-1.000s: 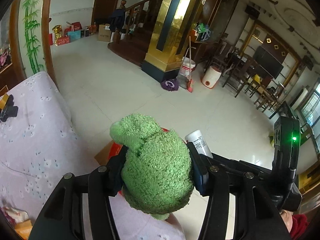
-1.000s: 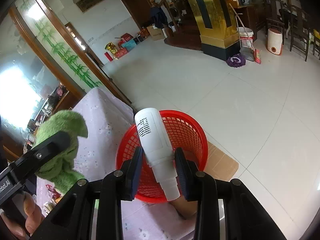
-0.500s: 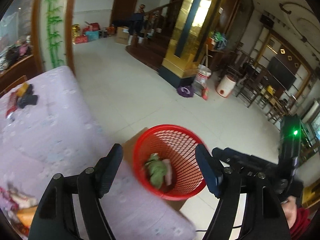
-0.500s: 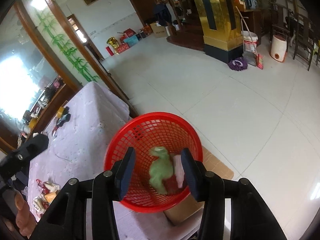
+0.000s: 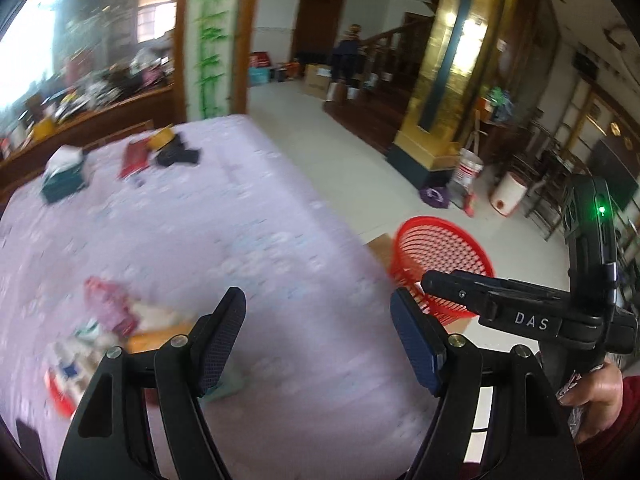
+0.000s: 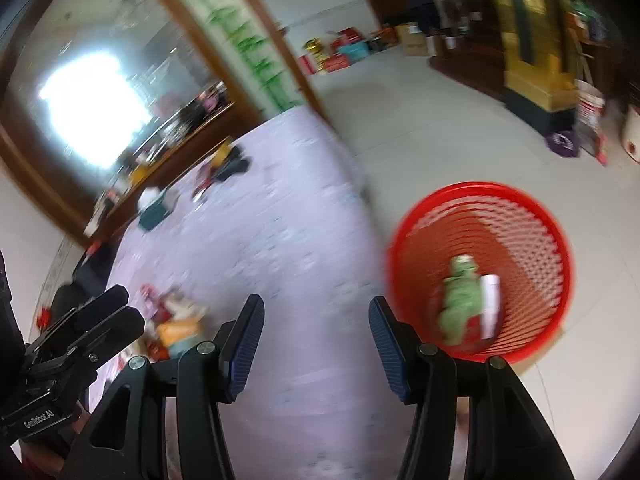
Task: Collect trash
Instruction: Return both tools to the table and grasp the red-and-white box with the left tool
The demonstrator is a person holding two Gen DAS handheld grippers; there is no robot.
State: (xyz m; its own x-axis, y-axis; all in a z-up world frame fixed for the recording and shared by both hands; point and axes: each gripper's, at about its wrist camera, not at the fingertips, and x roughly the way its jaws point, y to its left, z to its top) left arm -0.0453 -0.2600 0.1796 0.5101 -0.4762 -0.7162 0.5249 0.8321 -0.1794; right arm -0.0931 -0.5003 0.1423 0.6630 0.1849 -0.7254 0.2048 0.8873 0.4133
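A red mesh basket (image 6: 560,240) stands on the floor beside the table; it also shows in the left wrist view (image 5: 404,236). Inside it lie a green fuzzy cloth (image 6: 460,300) and a white bottle (image 6: 490,304). My left gripper (image 5: 318,338) is open and empty above the lilac tablecloth (image 5: 248,216). My right gripper (image 6: 316,340) is open and empty above the table edge, left of the basket. A pile of wrappers and packets (image 5: 100,332) lies on the cloth at the left; it also shows in the right wrist view (image 6: 172,320).
A teal box (image 5: 64,184), a red packet (image 5: 134,156) and a dark item (image 5: 176,154) lie at the table's far end. Cardboard (image 5: 378,248) lies under the basket. A gold pillar (image 5: 440,80), bucket (image 5: 468,170) and chairs stand across the tiled floor.
Both grippers opened and dropped the green cloth and the white bottle into the basket. Both have since swung left, away from the basket and over the table.
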